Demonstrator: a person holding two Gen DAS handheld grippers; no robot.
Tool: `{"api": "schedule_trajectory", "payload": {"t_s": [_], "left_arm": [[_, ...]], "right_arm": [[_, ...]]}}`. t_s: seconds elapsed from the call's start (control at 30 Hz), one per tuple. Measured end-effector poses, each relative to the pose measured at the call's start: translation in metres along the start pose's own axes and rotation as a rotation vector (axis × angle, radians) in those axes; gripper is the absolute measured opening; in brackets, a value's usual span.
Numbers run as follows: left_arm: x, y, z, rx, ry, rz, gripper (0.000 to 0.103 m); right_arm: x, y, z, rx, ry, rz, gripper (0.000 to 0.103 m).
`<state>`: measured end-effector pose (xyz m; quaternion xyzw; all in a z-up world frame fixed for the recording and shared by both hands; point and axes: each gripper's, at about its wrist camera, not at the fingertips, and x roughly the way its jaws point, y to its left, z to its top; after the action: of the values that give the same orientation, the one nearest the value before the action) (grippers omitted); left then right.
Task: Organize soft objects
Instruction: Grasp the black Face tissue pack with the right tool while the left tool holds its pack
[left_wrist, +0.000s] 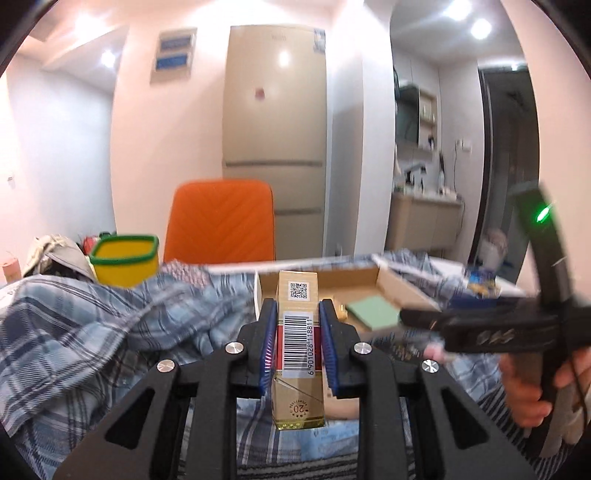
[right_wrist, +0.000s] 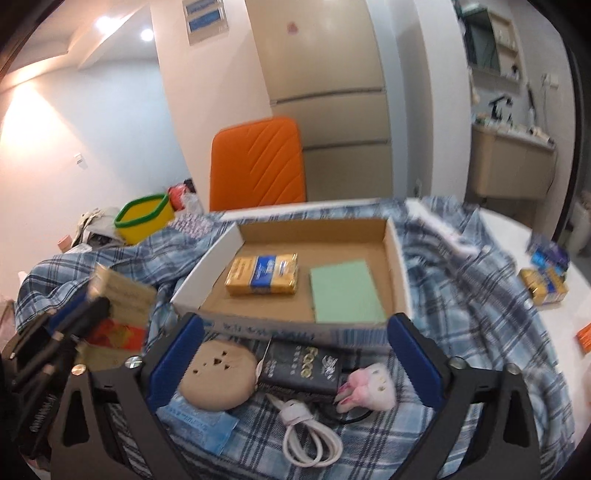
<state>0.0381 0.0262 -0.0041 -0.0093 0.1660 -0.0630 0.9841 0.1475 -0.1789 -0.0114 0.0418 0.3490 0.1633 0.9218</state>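
I see a blue-and-white plaid cloth (right_wrist: 461, 295), a brown cardboard box (right_wrist: 397, 258) with white outer walls, holding a gold-and-blue pack (right_wrist: 263, 275) and a pale green pad (right_wrist: 345, 291). The carton (left_wrist: 298, 332) is gold with a red band and black barcode. Chair (right_wrist: 256, 162): orange. Tub (right_wrist: 146, 218): yellow, green-rimmed.

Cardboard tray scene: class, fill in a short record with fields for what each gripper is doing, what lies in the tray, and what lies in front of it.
left gripper: shut on a gold pack, lifted above the plaid cloth
right gripper: open, holding nothing
tray: holds a yellow-and-blue packet and a green pad, side by side
in front of tray: tan round cushion, black pack, white cable, pink-and-white plush
behind: yellow bin, orange chair
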Motion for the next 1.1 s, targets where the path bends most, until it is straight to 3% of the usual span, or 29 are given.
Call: {"api": "schedule_trajectory", "payload": {"t_s": [0.1, 0.5, 1.07, 1.1], "left_arm": [[-0.004, 0.002, 0.003, -0.017, -0.034, 0.002, 0.022], [0.009, 0.004, -0.001, -0.020, 0.020, 0.010, 0.022], [0.016, 0.007, -0.004, -0.034, 0.056, 0.014, 0.022], [0.016, 0.007, -0.004, -0.035, 0.055, 0.013, 0.022]], "right_arm": [[0.016, -0.003, -0.003, 0.023, 0.075, 0.039, 0.094], [0.059, -0.006, -0.015, 0.062, 0.256, 0.094, 0.082], [0.075, -0.007, -0.020, 0.051, 0.310, 0.030, 0.079], [0.074, -0.006, -0.020, 0.044, 0.307, 0.023, 0.074]]}}
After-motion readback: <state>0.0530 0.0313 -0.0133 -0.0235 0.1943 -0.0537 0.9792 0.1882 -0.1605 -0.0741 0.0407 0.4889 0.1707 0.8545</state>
